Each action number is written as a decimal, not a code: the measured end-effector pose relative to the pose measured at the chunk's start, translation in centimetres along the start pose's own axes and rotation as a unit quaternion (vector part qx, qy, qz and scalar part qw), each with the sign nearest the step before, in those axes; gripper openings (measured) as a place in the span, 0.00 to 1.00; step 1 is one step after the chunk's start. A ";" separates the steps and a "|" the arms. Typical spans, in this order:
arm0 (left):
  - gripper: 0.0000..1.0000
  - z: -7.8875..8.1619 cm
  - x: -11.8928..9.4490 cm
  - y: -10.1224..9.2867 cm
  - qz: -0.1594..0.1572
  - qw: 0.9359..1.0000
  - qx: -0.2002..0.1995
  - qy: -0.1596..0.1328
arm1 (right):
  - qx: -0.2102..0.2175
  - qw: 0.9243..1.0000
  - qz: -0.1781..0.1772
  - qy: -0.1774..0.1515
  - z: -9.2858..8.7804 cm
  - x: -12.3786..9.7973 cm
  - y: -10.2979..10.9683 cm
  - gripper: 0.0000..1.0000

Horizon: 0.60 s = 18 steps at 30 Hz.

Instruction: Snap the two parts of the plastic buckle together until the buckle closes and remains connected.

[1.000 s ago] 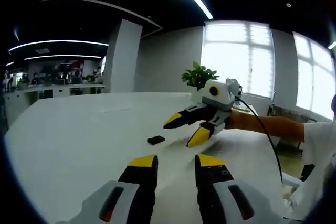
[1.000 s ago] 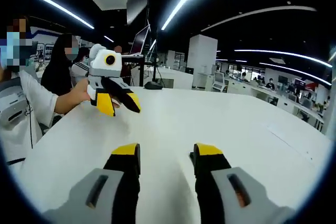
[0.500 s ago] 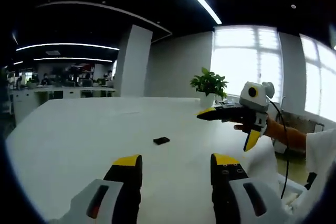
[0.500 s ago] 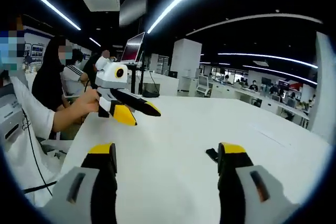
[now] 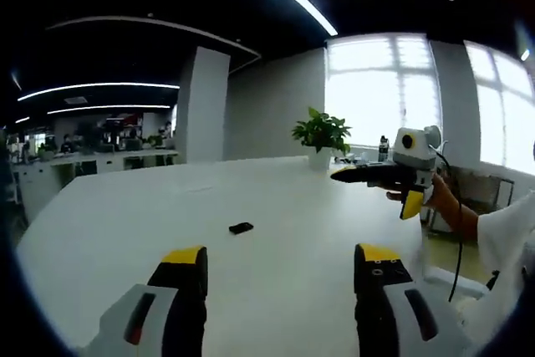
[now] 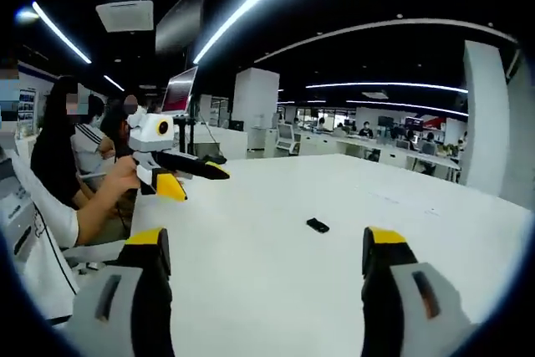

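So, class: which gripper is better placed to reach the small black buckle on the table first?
Left, slightly. The buckle lies nearly ahead of the open left gripper; the right gripper hangs raised off to the side.

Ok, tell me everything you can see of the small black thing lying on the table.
The small black object is a flat, dark, roughly oblong piece lying on the white table, well out from the edges. In the right gripper view it appears again, ahead of that gripper and between its two wide-apart jaws. It looks like black plastic, but it is too small to tell its parts or whether it is one piece or two joined. Nothing touches it except the tabletop; both grippers are held away from it.
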<state>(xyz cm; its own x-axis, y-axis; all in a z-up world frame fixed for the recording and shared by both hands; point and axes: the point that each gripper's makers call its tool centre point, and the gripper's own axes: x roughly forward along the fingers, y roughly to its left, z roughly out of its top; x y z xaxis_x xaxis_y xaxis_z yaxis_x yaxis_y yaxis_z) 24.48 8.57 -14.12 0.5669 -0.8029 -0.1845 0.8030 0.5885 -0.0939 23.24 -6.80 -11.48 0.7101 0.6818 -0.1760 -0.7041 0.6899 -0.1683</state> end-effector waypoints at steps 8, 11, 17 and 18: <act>0.75 0.2 -0.5 -1.7 -0.006 1.000 0.014 0.006 | -0.001 0.999 -0.037 0.019 -0.1 -2.5 0.2 1.00; 0.75 0.1 -0.8 -2.3 -0.005 1.000 0.015 0.011 | 0.005 0.999 -0.048 0.010 -0.1 -3.4 0.3 1.00; 0.76 1.0 -1.8 -3.1 -0.005 1.000 0.013 -0.002 | 0.014 0.999 -0.052 0.004 -0.1 -4.5 0.6 1.00; 0.76 1.3 -2.0 -3.0 -0.003 1.000 0.011 -0.008 | 0.016 0.998 -0.054 0.003 0.0 -4.6 0.6 1.00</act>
<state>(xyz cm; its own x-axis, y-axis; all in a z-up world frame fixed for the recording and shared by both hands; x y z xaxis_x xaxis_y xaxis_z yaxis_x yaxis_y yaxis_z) 21.12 8.30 -12.23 0.5655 -0.8073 -0.1688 0.8095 0.5825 -0.0739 19.54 -9.53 -10.79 0.7819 0.6016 -0.1636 -0.6227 0.7668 -0.1560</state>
